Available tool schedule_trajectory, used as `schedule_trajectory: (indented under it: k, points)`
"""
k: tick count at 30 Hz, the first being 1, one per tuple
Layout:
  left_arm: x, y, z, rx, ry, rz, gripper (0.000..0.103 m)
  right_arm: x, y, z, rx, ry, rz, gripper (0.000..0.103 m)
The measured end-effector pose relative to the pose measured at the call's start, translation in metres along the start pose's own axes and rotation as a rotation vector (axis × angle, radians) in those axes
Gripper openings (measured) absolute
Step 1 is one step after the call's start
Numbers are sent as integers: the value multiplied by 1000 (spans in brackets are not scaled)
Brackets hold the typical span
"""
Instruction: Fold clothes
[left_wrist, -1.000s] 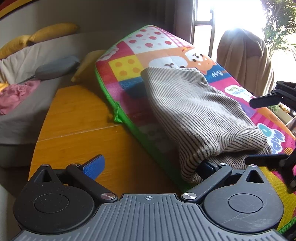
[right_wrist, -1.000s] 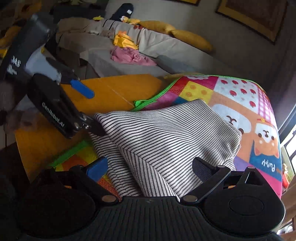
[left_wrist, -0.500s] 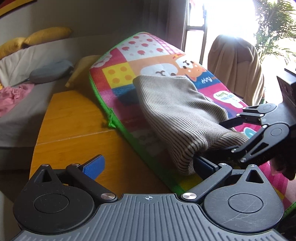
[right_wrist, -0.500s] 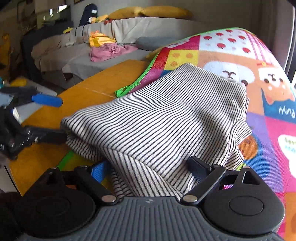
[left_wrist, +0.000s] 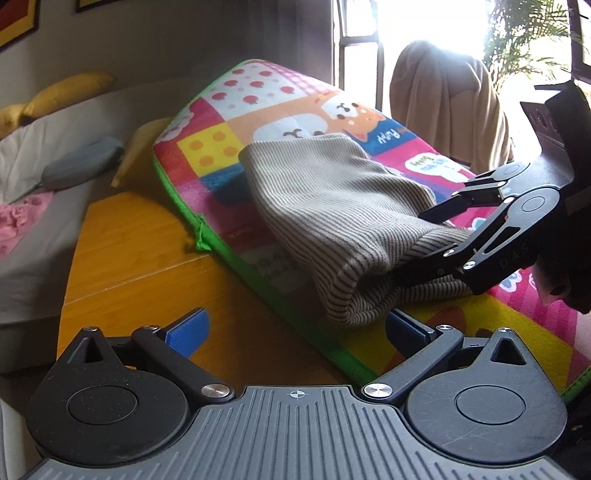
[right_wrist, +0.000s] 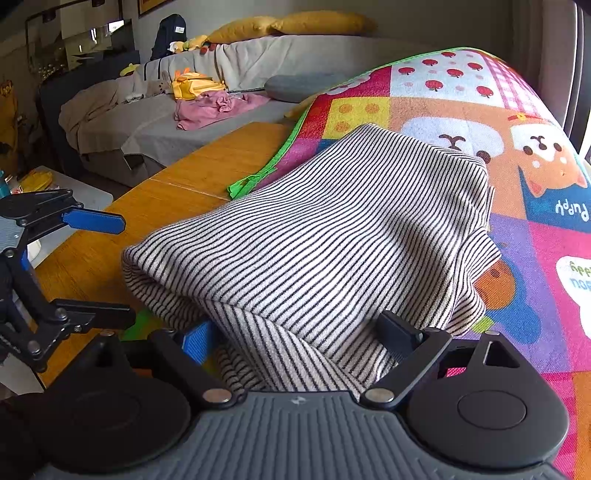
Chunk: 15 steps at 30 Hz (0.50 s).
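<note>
Two grippers work at one striped knit garment (right_wrist: 332, 236), cream with thin dark lines, which lies in a doubled-over bundle on a bright patchwork play mat (right_wrist: 461, 96) with cartoon animals and a green border, spread across a yellow wooden table (left_wrist: 122, 258). The right gripper (right_wrist: 299, 332) has its jaws spread wide, with the near edge of the bundle bunched between them; from its own camera the cloth fills the gap, yet the pads do not look to be pressing on it, and the jaws have just been closing a little around that fabric. The left gripper (left_wrist: 291, 328) stands at the bundle's other end near the table's edge, jaws wide apart; one blue pad hangs over bare wood and the other sits just beside the rolled fold, holding nothing. As for progress, I judge the garment already folded over at least once, since a thick rounded fold shows at the near corner and layers overlap on top, but it is lumpy and uneven rather than a flat neat packet. What seems left is a further fold or a smoothing and squaring of the edges. More loose clothes, pink and yellow, lie on a grey-covered sofa (right_wrist: 258, 62) behind, perhaps waiting their turn.
</note>
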<state>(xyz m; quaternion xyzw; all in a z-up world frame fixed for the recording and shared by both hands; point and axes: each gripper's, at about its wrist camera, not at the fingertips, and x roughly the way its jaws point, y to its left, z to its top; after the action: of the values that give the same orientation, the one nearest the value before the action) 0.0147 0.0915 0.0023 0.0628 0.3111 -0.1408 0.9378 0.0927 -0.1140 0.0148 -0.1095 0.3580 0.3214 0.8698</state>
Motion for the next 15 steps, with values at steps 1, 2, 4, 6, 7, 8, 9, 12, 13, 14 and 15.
schedule_trajectory:
  k: [1, 2, 4, 6, 7, 8, 9, 12, 13, 14, 15]
  points:
    - [2, 1, 0, -1, 2, 7, 103, -1, 0, 0, 1, 0, 0, 92]
    - [3, 2, 1, -2, 3, 12, 103, -1, 0, -1, 3, 0, 0, 92]
    - [7, 4, 3, -2, 5, 20, 103, -2, -1, -1, 5, 0, 0, 92]
    - [11, 5, 5, 1, 11, 30, 103, -2, -1, -2, 6, -1, -1, 92]
    - [14, 5, 6, 3, 15, 32, 103, -3, 0, -2, 5, -1, -1, 92]
    - [15, 5, 6, 3, 17, 32, 103, -3, 0, -2, 3, -1, -2, 92]
    - [16, 5, 7, 4, 18, 31, 103, -3, 0, -3, 0, -1, -2, 92]
    - [19, 4, 8, 5, 19, 28, 103, -2, 1, -3, -8, -2, -3, 92]
    - [19, 4, 8, 6, 20, 26, 103, -2, 1, -3, -10, -2, -4, 92]
    - [19, 3, 8, 6, 21, 25, 103, -2, 1, -3, -12, -3, -3, 92]
    - [20, 3, 8, 7, 22, 25, 103, -2, 1, -3, -12, -3, -3, 92]
